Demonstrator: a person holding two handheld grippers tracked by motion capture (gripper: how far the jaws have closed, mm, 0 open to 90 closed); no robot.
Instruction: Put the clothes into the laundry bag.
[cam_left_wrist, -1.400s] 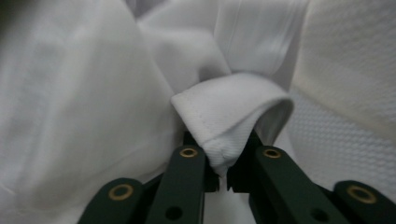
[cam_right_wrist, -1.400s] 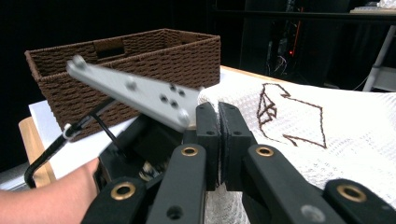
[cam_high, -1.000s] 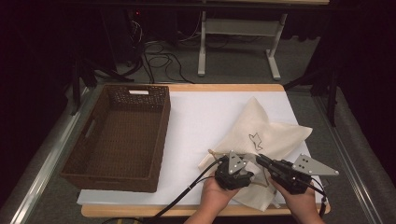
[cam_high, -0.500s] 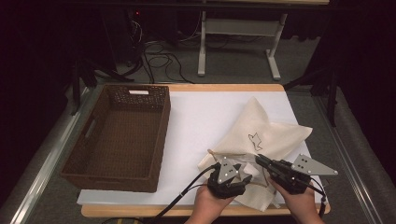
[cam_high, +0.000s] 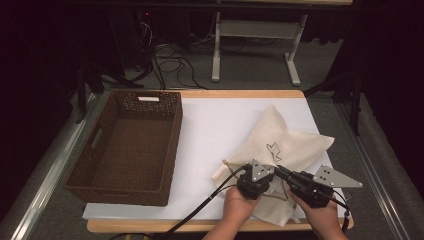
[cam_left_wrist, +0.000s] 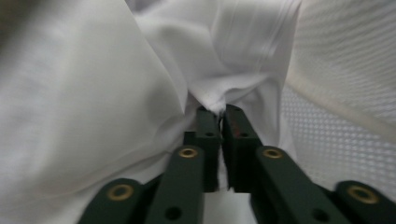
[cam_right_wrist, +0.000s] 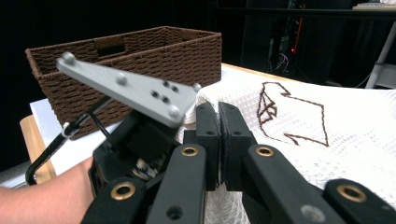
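Two grips on the cloth's near edge, ready to lift

The cream cloth (cam_high: 280, 150) lies crumpled on the right half of the desk (cam_high: 210, 125), well apart from the wicker basket (cam_high: 127, 145); the left gripper (cam_left_wrist: 217, 112) has just been closing and its jaws now pinch a fold, while the right gripper (cam_right_wrist: 218, 109) holds its jaws clamped on the edge just beside it – best to check both bites are deep, then raise the hands together and level so neither corner slips

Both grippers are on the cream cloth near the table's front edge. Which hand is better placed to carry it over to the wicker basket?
Left, probably. The left gripper has just closed on a fold of the cloth and is nearer the basket. The right gripper grips farther away.
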